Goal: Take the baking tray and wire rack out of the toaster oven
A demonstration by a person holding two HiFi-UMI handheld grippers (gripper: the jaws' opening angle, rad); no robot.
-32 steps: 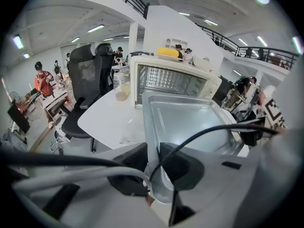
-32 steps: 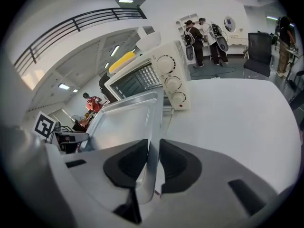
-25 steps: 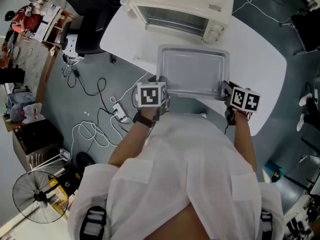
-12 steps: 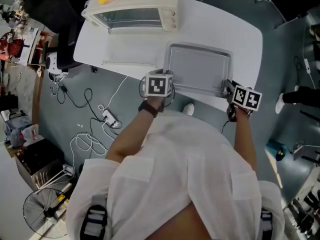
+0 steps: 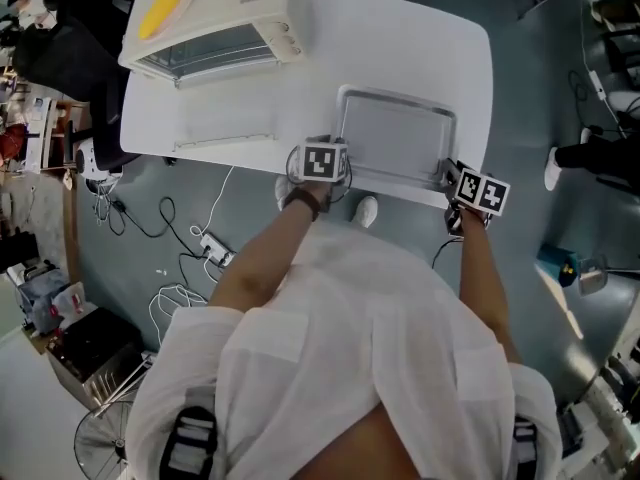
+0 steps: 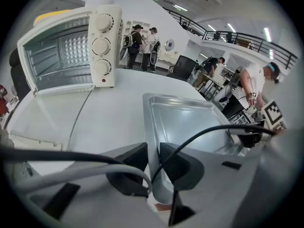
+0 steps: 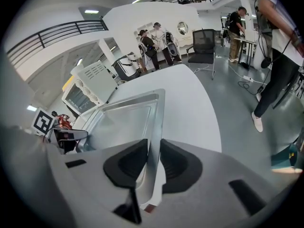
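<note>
The silver baking tray (image 5: 395, 138) is low over the right part of the white table (image 5: 440, 48), near its front edge and empty. My left gripper (image 5: 335, 173) is shut on the tray's left rim, seen close up with the rim between the dark pads of the left gripper (image 6: 153, 163). My right gripper (image 5: 447, 180) is shut on the right rim, as the right gripper (image 7: 153, 158) view shows. The cream toaster oven (image 5: 215, 18) stands at the table's far left with its door (image 5: 225, 128) folded down. I cannot make out the wire rack inside.
A yellow object (image 5: 165, 6) lies on top of the oven. Cables (image 5: 190, 258) trail over the floor left of the table. Several people (image 6: 142, 39) stand in the background, and another person (image 7: 280, 56) stands right of the table.
Both grippers have carried the tray to the right, away from the oven's mouth and lower toward the table's right end. Their hold on the rims looks the same.
</note>
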